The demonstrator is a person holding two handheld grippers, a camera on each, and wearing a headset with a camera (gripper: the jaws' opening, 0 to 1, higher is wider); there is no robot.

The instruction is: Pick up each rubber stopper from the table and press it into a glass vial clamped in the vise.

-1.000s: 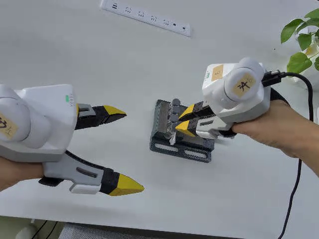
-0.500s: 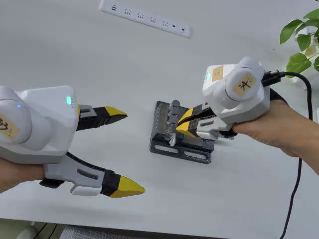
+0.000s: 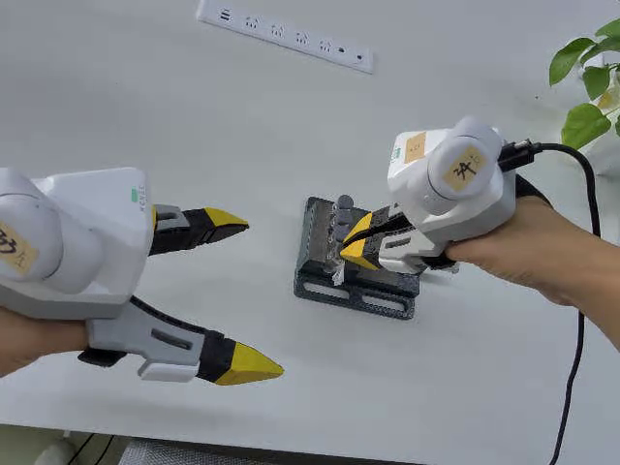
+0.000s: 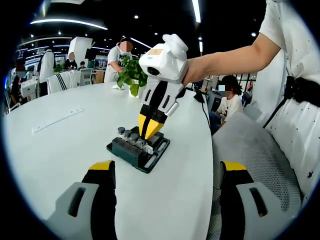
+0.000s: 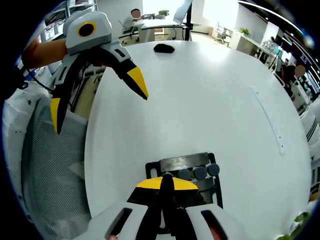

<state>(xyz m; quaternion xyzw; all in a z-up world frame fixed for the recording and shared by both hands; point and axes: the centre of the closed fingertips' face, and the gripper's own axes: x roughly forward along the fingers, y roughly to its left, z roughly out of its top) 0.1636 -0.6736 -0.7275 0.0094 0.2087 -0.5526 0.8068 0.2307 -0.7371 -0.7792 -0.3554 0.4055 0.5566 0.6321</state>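
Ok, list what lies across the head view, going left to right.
In order: left gripper → vise → hand holding the right gripper. That gripper's tips overlap the vise, so it is left out of the order.

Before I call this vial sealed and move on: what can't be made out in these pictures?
1. Whether the right gripper holds anything: its shut yellow-tipped jaws cover that spot in the right gripper view and the head view.
2. What lies under those tips in the dark grey metal vise: hidden by the jaws in the head view, too small in the left gripper view.
3. How deep the round grey rubber stoppers sit: too small in all views.
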